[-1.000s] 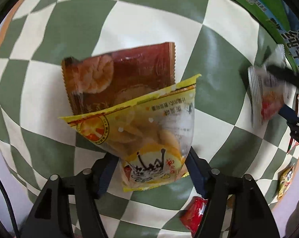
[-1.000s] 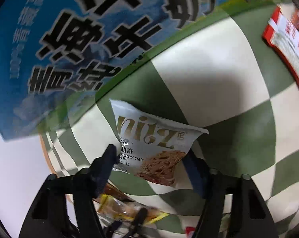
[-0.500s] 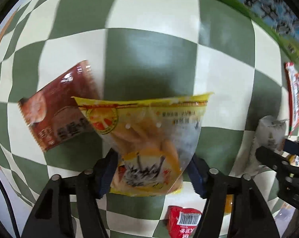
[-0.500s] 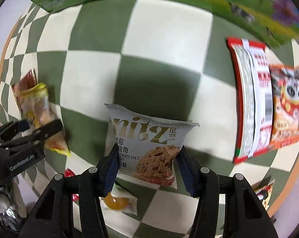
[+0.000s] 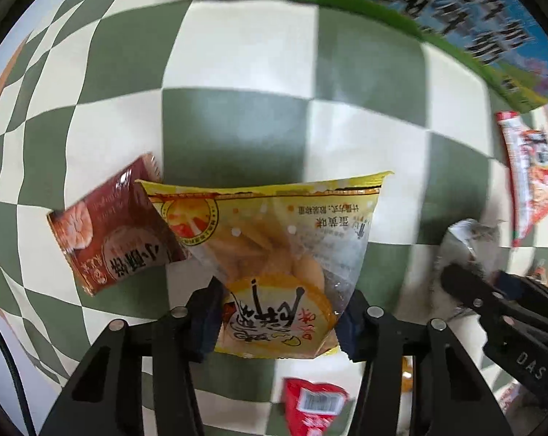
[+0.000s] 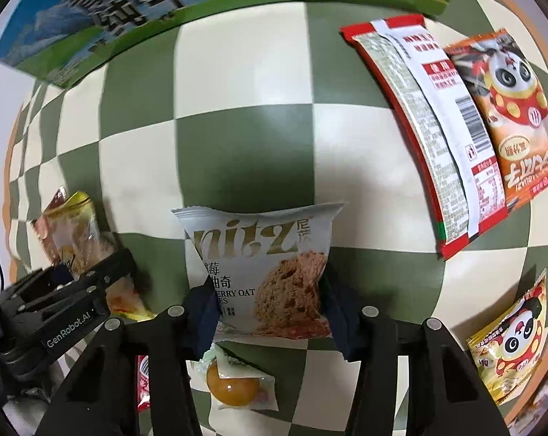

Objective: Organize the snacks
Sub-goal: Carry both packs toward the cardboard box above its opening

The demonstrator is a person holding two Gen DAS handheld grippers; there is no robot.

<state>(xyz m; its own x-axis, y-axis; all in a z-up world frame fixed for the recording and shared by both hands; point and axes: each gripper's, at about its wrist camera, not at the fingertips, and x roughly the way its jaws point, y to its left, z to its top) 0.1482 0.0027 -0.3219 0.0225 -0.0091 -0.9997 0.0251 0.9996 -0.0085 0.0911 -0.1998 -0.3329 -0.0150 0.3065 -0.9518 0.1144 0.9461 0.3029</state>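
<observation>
The checked tabletop carries a milk carton at 12 o'clock. At 2 o'clock lie a red packet and, just beside it, an orange panda packet. The left tongs are clamped on a yellow bag, which overlaps a brown packet at 9 o'clock. The right tongs grip a grey cookie bag; a yolk sachet lies at 6 o'clock.

yellow snack bag and grey cookie packet each pinched, lifted above checkered cloth.
</observation>
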